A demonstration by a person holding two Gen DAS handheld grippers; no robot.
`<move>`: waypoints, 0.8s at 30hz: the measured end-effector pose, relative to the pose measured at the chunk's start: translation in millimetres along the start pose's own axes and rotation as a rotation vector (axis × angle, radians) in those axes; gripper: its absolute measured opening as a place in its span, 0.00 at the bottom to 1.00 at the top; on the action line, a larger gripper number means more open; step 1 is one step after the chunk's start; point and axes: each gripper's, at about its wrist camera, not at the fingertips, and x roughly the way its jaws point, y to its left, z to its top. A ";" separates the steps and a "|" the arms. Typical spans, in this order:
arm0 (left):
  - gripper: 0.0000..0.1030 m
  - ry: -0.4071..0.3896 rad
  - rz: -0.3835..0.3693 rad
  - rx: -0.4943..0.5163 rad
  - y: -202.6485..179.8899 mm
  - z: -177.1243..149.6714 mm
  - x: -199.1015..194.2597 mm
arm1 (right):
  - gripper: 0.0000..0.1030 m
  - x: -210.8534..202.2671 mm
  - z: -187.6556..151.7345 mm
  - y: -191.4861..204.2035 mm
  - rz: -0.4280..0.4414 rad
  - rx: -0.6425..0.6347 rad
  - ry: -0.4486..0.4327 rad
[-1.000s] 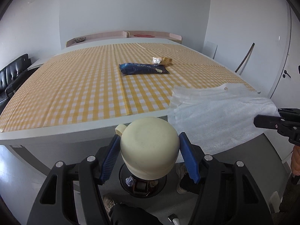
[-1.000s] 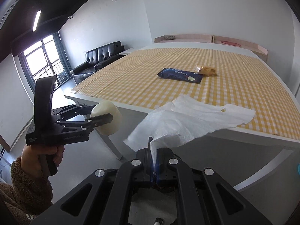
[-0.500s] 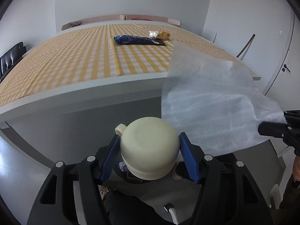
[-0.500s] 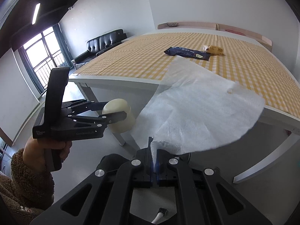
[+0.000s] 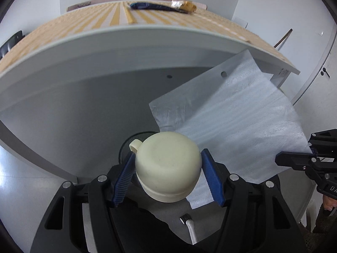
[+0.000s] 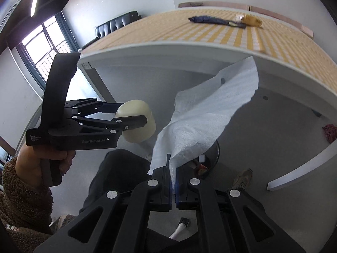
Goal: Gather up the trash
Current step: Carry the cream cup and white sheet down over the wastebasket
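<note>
Tongs first: my left tongs (image 5: pixel 168 172) clamp a cream cup (image 5: pixel 167 166) by its sides between blue pads (image 5: pixel 124 178), the cup's base turned toward the camera and its small handle up to the left. My right tongs (image 6: pixel 173 186) are pinched tight on one corner of a white foam sheet (image 6: pixel 202 124), which fans up and away toward the tabletop (image 6: pixel 189 48) edge. From the left wrist I see the same foam sheet (image 5: pixel 236 126) spread just right of the cup, its far corner pinched in the right tongs (image 5: pixel 309 154). Below the sheet sits a dark bin (image 6: pixel 210 160) with scraps inside. Both tongs hang under the rim of the tabletop (image 5: pixel 130 40), whose yellow checked cloth carries a dark blue wrapper (image 6: pixel 212 20) and a yellow packet (image 6: pixel 251 21) touching its end. My hand (image 6: pixel 40 162) in a brown fleece sleeve grips the left tool's handle.
</note>
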 end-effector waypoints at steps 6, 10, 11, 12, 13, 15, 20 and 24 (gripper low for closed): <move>0.61 0.084 -0.016 -0.036 14.6 -3.2 44.3 | 0.06 53.9 -1.8 -18.0 0.006 0.030 0.118; 0.61 0.139 -0.035 -0.059 24.7 -0.6 77.5 | 0.07 90.1 -1.4 -28.3 0.022 0.044 0.187; 0.61 0.154 -0.037 -0.064 27.6 0.5 87.2 | 0.06 100.3 2.4 -32.6 0.023 0.048 0.202; 0.61 0.168 -0.041 -0.070 31.5 1.2 95.6 | 0.07 112.0 4.2 -37.0 0.027 0.055 0.221; 0.61 0.182 -0.045 -0.077 34.7 2.0 103.9 | 0.06 120.6 5.6 -40.2 0.028 0.060 0.234; 0.61 0.212 -0.048 -0.091 42.5 2.1 121.5 | 0.06 142.2 9.4 -46.7 0.027 0.065 0.267; 0.61 0.285 -0.060 -0.129 64.3 -3.7 160.7 | 0.06 185.9 15.0 -56.4 0.031 0.049 0.342; 0.61 0.331 -0.092 -0.175 83.6 -4.7 183.8 | 0.06 215.8 21.2 -56.7 0.045 0.015 0.401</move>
